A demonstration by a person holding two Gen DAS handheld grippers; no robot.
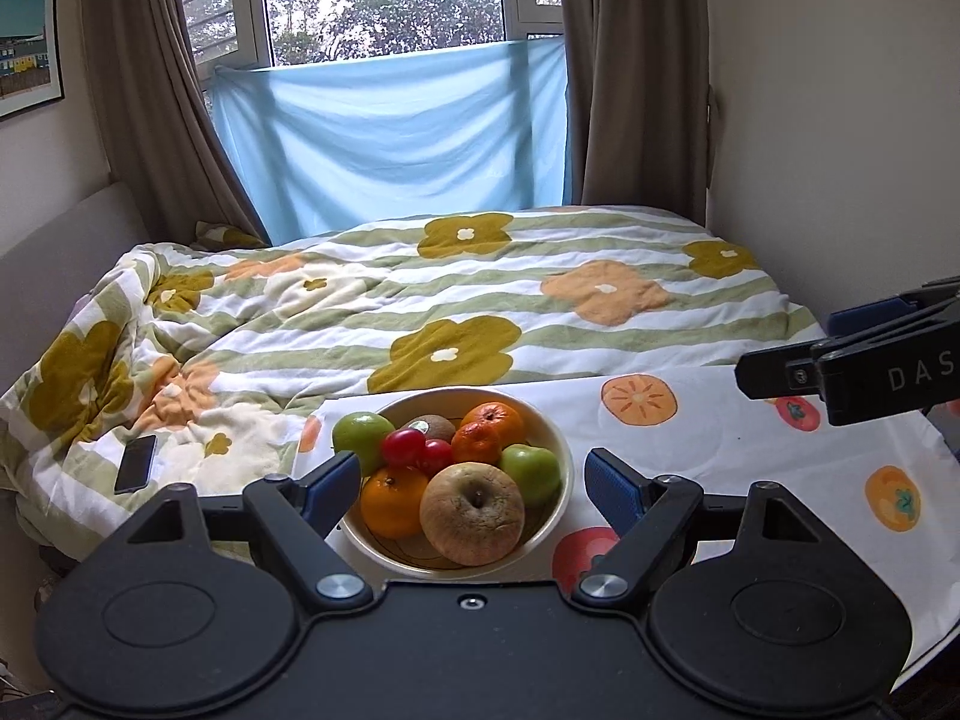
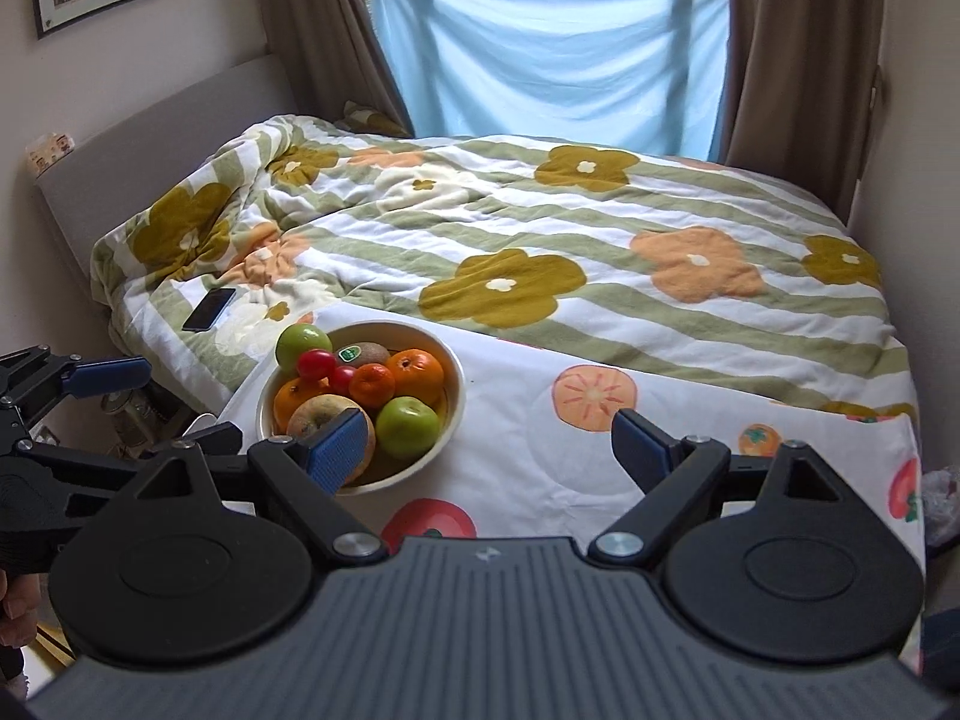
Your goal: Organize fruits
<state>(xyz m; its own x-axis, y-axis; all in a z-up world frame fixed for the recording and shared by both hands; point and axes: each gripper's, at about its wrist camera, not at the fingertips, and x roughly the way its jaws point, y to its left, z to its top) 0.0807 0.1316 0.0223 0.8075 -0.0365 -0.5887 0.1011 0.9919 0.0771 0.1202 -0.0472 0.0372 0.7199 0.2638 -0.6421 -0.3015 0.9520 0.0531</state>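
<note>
A: Report finger condition first.

B: My left gripper (image 1: 473, 483) had its blue-padded fingers (image 1: 333, 483) spread apart with nothing clamped; the bowl (image 1: 555, 516) merely showed through the gap below them. My right gripper (image 2: 492, 450) stood released at full spread, its fingers (image 2: 336, 450) empty, the left one overlapping the bowl's near rim in view, with no contact evident.

A: Location of the fruit?

B: All of it sat in the cream bowl, which rested on the fruit-printed cloth (image 1: 720, 444) at that cloth's left end. Nearest me lay a large russet apple (image 1: 472, 513), with an orange (image 1: 393, 501) touching it on the left and a green apple (image 1: 531, 471) on the right. Behind those: two small red fruits (image 1: 403, 446), a mandarin (image 1: 476, 443), a second orange (image 1: 498, 417), a kiwi (image 1: 429, 425), and another green apple (image 1: 360, 431) at the left rim.

A: Beyond the bowl?

B: A dark phone (image 1: 135, 463) lay on the flowered duvet (image 1: 540, 312) left of the bowl. Farther back hung a light-blue sheet (image 1: 390, 138) across the window, between brown curtains (image 1: 636, 72).
</note>
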